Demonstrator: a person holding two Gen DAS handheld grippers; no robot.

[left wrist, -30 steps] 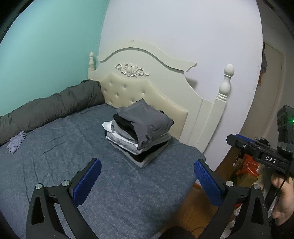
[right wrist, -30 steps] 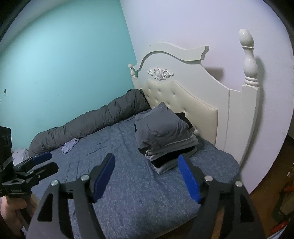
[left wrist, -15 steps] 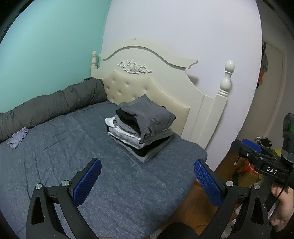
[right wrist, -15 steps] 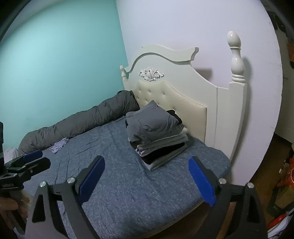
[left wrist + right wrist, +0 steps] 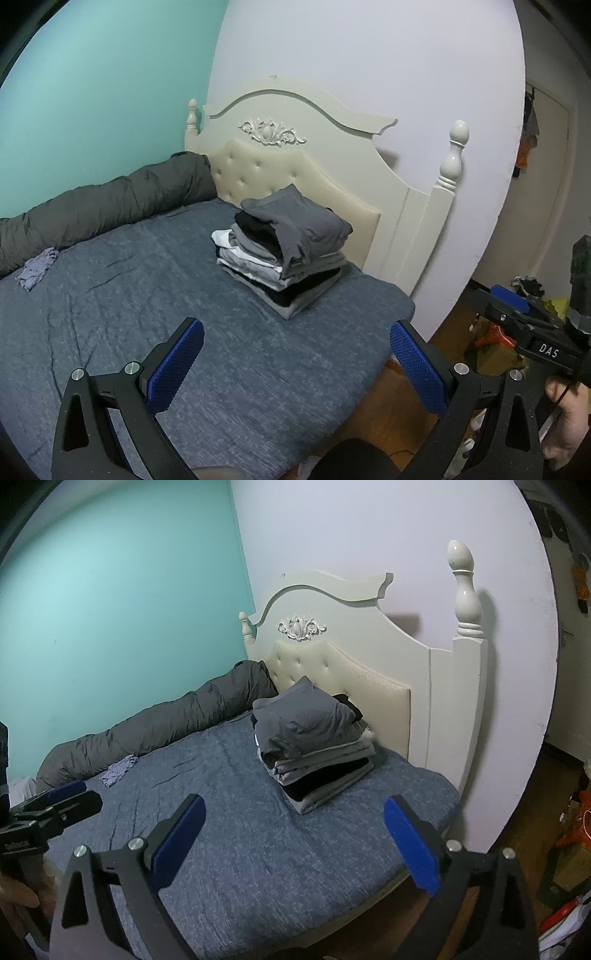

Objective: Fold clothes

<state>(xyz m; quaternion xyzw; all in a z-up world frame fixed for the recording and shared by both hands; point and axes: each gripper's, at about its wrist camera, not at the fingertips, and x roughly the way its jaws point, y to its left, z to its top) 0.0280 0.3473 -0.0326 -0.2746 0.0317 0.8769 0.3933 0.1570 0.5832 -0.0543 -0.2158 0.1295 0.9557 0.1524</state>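
Both tools are empty: your left gripper (image 5: pixel 295 360) has its jaws spread wide over the bare bed (image 5: pixel 122 314), and your right gripper (image 5: pixel 293 843) is just as wide, gripping nothing. The folded pile (image 5: pixel 286 251) sits at about 12 o'clock in the left view and about 1 o'clock in the right view (image 5: pixel 314 744), close to the padded headboard (image 5: pixel 306 173) and well apart from both tools.

I judge the main risk to be that pile. Its top grey garment (image 5: pixel 304 720) droops over the front edge and the layers are not squared, so if you set another piece on it off-centre, or brush it with a finger, the upper layers could slide toward the bed's edge.

The only loose piece I can see is 1 small lilac cloth (image 5: pixel 37 267) at about 9 o'clock, beside the rolled grey duvet (image 5: pixel 103 206). It is small and crumpled, so a wide pinch may catch the blue cover under it and drag that up too.

Your tools are also near each other; the right one shows at 3 o'clock in the left view, so crossing reaches could knock them together
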